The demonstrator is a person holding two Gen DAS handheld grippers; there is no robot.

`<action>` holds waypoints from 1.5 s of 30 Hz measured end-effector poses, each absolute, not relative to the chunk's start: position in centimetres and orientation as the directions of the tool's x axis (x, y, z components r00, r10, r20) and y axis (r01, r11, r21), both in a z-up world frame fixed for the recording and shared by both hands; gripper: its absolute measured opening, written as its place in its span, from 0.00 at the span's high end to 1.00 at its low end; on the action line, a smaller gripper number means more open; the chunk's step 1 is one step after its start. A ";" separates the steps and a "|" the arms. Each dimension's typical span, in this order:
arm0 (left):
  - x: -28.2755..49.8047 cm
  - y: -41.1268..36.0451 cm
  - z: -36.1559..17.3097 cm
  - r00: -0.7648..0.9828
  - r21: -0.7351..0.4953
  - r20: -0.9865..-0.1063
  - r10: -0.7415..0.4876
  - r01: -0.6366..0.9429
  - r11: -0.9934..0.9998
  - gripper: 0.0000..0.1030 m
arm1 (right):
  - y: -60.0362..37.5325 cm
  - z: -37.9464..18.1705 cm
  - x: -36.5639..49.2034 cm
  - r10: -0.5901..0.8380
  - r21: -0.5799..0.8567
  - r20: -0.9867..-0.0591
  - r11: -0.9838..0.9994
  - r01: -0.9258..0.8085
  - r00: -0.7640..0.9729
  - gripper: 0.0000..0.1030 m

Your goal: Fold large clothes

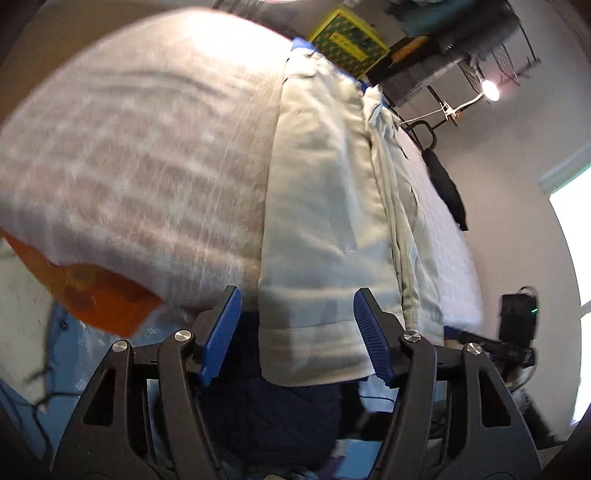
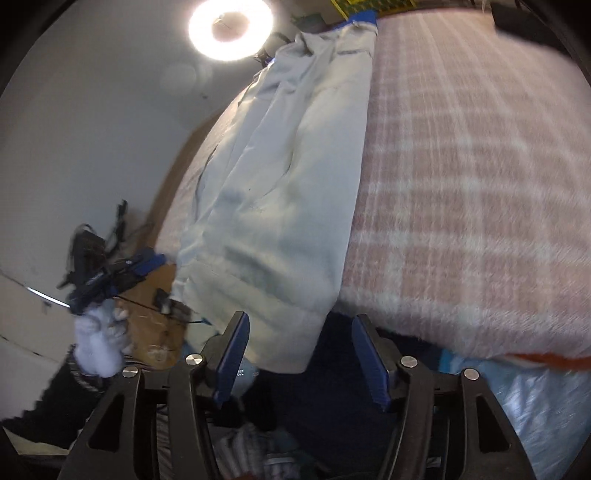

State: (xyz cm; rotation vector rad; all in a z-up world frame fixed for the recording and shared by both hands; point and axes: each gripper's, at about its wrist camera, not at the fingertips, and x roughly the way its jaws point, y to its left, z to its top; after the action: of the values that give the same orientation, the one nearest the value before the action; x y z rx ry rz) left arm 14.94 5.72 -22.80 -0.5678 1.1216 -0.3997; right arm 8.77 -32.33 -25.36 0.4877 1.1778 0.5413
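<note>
Pale grey-green trousers point(image 1: 325, 192) lie lengthwise on a bed covered by a pink-and-white plaid blanket point(image 1: 140, 166). Their hem hangs over the near edge of the bed. My left gripper point(image 1: 295, 295) is open, and the hem sits loosely between its blue pads point(image 1: 221, 332) without being pinched. The right wrist view shows the trousers point(image 2: 280, 177) on the blanket point(image 2: 461, 184), with the hem's corner drooping between the spread jaws of my open right gripper point(image 2: 300, 317). At that view's left, a white-gloved hand point(image 2: 99, 347) holds the left gripper point(image 2: 110, 273).
An orange sheet point(image 1: 99, 299) shows under the blanket. Dark blue cloth point(image 1: 273, 406) lies below the bed edge and a pale blue plastic bag point(image 2: 535, 398) beside it. A yellow-green box point(image 1: 347, 37) stands at the far end. A ring light point(image 2: 231, 29) glows, and a cardboard box point(image 2: 155, 325) stands nearby.
</note>
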 end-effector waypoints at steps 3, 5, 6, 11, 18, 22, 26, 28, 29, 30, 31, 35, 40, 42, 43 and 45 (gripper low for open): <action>15.4 6.1 -24.9 0.335 -0.671 -0.709 -0.620 -0.049 0.740 0.38 | -32.2 -26.4 9.0 0.681 0.673 -0.691 0.729 -0.127 0.245 0.39; 15.7 6.1 -25.9 0.315 -0.684 -0.707 -0.633 -0.075 0.726 0.38 | -31.9 -26.8 9.4 0.690 0.684 -0.685 0.720 -0.121 0.232 0.39; 15.8 6.1 -26.1 0.316 -0.689 -0.704 -0.636 -0.083 0.720 0.38 | -31.8 -27.1 9.6 0.693 0.687 -0.685 0.717 -0.118 0.227 0.39; 16.6 5.9 -26.7 0.307 -0.716 -0.676 -0.670 -0.059 0.696 0.38 | -31.8 -27.9 10.5 0.726 0.721 -0.651 0.683 -0.119 0.220 0.39; 16.6 5.4 -29.6 0.252 -0.782 -0.619 -0.743 -0.113 0.613 0.38 | -30.6 -29.6 11.3 0.770 0.763 -0.621 0.636 -0.115 0.143 0.44; 16.5 4.5 -29.0 0.218 -0.776 -0.625 -0.750 -0.069 0.627 0.39 | -29.6 -29.9 12.0 0.789 0.779 -0.602 0.614 -0.123 0.125 0.46; 16.1 4.2 -28.5 0.208 -0.777 -0.623 -0.754 -0.057 0.627 0.50 | -29.6 -30.7 12.0 0.806 0.800 -0.581 0.591 -0.104 0.115 0.49; 15.9 4.4 -28.3 0.203 -0.790 -0.609 -0.767 -0.062 0.611 0.57 | -29.2 -30.6 12.1 0.815 0.808 -0.570 0.579 -0.107 0.107 0.56; 15.8 4.5 -28.1 0.204 -0.792 -0.605 -0.770 -0.060 0.607 0.62 | -29.0 -30.4 12.1 0.817 0.809 -0.567 0.577 -0.111 0.104 0.57; 15.6 4.6 -27.8 0.206 -0.795 -0.601 -0.772 -0.057 0.604 0.64 | -28.5 -30.5 12.4 0.815 0.807 -0.570 0.579 -0.115 0.103 0.61; 15.3 4.6 -27.4 0.212 -0.796 -0.599 -0.772 -0.052 0.603 0.67 | -28.4 -30.4 12.5 0.815 0.806 -0.570 0.579 -0.122 0.100 0.64; 14.8 4.5 -25.6 0.251 -0.792 -0.594 -0.764 -0.016 0.610 0.79 | -28.0 -29.9 12.2 0.839 0.832 -0.533 0.543 -0.115 0.105 0.72; 14.5 4.2 -23.1 0.296 -0.792 -0.573 -0.765 0.041 0.609 0.83 | -27.8 -28.8 12.0 0.864 0.859 -0.483 0.499 -0.114 0.142 0.78; 14.6 4.4 -22.5 0.309 -0.803 -0.556 -0.772 0.039 0.594 0.83 | -27.7 -28.3 11.9 0.873 0.869 -0.463 0.481 -0.116 0.155 0.79; 14.6 4.5 -22.2 0.315 -0.811 -0.545 -0.777 0.036 0.584 0.84 | -27.7 -28.0 11.9 0.876 0.873 -0.453 0.473 -0.120 0.163 0.80; 14.8 4.5 -21.6 0.327 -0.817 -0.534 -0.780 0.040 0.576 0.84 | -27.5 -27.4 11.9 0.883 0.881 -0.433 0.457 -0.123 0.178 0.81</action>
State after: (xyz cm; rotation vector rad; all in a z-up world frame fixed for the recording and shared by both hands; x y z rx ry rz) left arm 14.82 4.48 -21.59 -0.8034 1.1184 -0.6197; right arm 11.94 -27.48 -27.38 0.8199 1.1734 0.8373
